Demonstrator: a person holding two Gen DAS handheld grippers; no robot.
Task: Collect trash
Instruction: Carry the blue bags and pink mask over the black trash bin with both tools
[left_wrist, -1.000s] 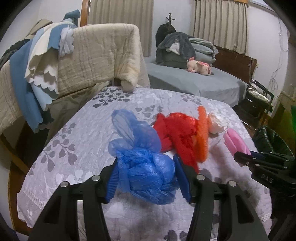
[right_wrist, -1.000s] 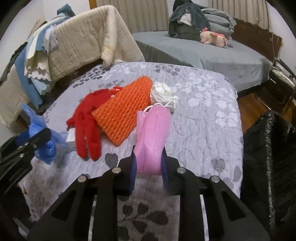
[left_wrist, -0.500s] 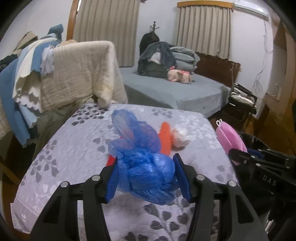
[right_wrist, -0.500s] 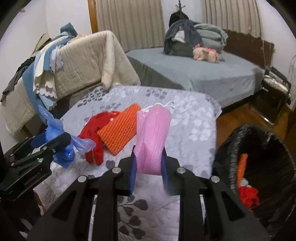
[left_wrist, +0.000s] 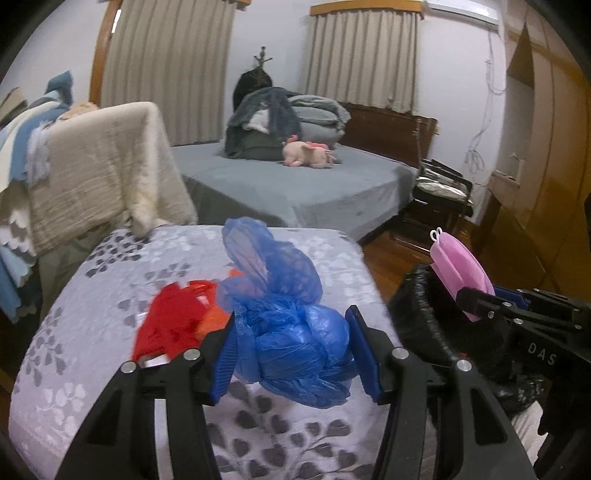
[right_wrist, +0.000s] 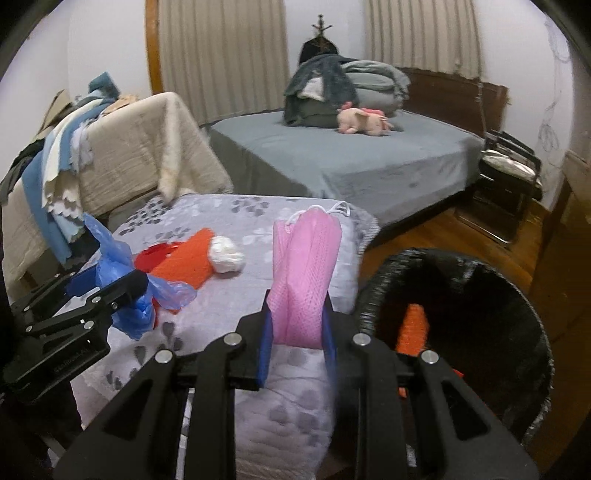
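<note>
My left gripper (left_wrist: 293, 354) is shut on a crumpled blue plastic bag (left_wrist: 284, 321), held above the table; it also shows in the right wrist view (right_wrist: 122, 273). My right gripper (right_wrist: 297, 338) is shut on a folded pink mask (right_wrist: 306, 273), held near the rim of the black-lined trash bin (right_wrist: 373, 291); the mask also shows in the left wrist view (left_wrist: 460, 275). On the table lie a red glove (left_wrist: 173, 321), an orange mesh piece (right_wrist: 188, 258) and a white crumpled wad (right_wrist: 227, 254). Orange and red trash (right_wrist: 413, 325) lies in the bin.
The table has a grey floral cloth (left_wrist: 110, 280). A rack draped with beige and blue blankets (left_wrist: 92, 173) stands left. A grey bed (right_wrist: 351, 162) with clothes and a pink plush lies behind. A dark chair (right_wrist: 509, 177) stands at the right on wooden floor.
Both grippers have risen and swung right toward the bin, each still holding its item. The bin now fills the lower right of the right wrist view.
</note>
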